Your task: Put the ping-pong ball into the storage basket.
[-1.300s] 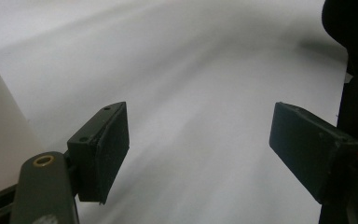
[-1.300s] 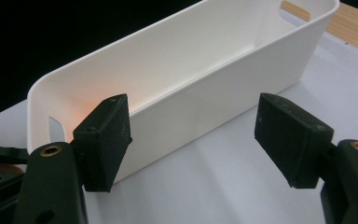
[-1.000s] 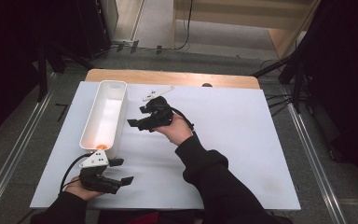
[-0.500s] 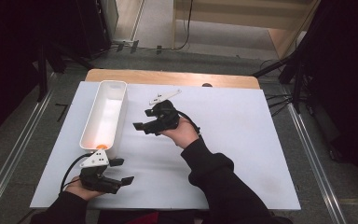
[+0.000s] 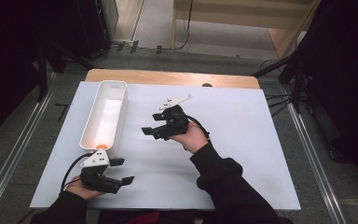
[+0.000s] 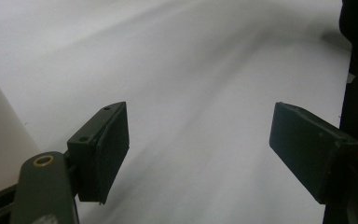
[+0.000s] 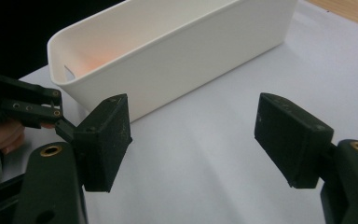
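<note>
- Long white plastic bin [image 5: 103, 116] lies lengthwise on the left part of the white table top [image 5: 242, 140], w/ a small orange thing [image 5: 101, 145] at its near end.
- Right gripper [image 5: 152, 131] is just right of the bin, aimed at its side wall; jaws spread, nothing betw. them.
- Left gripper [image 5: 123, 171] sits low by the table's near edge, just below the bin's near end; jaws also wide apart, empty.

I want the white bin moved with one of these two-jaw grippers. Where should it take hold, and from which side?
Probably the long side wall of the white bin facing the open right gripper. Come from above, one jaw inside, one outside: the wall is thin and upright, the top open. The whole bin looks too wide for the jaws.
</note>
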`<state>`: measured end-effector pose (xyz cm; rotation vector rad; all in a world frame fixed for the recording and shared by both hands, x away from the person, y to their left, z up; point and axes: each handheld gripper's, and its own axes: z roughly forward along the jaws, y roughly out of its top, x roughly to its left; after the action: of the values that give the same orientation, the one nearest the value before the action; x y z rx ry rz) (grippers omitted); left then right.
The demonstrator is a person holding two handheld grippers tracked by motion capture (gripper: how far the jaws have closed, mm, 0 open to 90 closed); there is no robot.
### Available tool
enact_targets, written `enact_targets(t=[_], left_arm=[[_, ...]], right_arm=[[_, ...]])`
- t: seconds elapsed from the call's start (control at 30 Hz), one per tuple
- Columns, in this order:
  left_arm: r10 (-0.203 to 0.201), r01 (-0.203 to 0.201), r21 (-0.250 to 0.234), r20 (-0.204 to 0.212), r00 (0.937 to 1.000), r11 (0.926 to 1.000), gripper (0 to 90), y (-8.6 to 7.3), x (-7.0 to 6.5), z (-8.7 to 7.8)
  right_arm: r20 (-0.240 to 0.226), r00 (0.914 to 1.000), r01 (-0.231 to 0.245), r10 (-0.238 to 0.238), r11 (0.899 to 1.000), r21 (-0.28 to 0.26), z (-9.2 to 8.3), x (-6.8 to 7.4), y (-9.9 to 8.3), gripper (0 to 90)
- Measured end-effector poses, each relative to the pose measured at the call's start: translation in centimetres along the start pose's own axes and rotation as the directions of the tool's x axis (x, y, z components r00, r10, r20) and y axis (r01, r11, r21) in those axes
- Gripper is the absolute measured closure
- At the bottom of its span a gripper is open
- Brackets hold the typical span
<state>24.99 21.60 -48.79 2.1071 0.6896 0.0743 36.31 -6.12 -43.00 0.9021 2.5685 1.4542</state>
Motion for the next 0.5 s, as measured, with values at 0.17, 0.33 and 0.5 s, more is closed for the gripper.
enact_targets(t=[0.17,0.33,0.5], left_arm=[[-0.001,0.001,-0.001,0.000,1.0000,1.0000,20.3,0.0,0.0,0.1],[-0.002,0.002,0.000,-0.001,1.0000,1.0000,20.3,0.0,0.0,0.0],[0.006,-0.006,0.006,-0.002,1.0000,1.0000,20.3,0.0,0.0,-0.1]], right_arm=[[0.005,1.0000,0.000,0.000,1.000,-0.003,-0.6,-0.1,-0.6,25.9],[0.011,0.9999,0.001,-0.001,1.000,-0.005,-1.2,-0.2,-1.4,25.9],[0.019,0.9998,-0.007,0.007,1.000,-0.012,-1.7,-0.4,-2.1,25.9]])
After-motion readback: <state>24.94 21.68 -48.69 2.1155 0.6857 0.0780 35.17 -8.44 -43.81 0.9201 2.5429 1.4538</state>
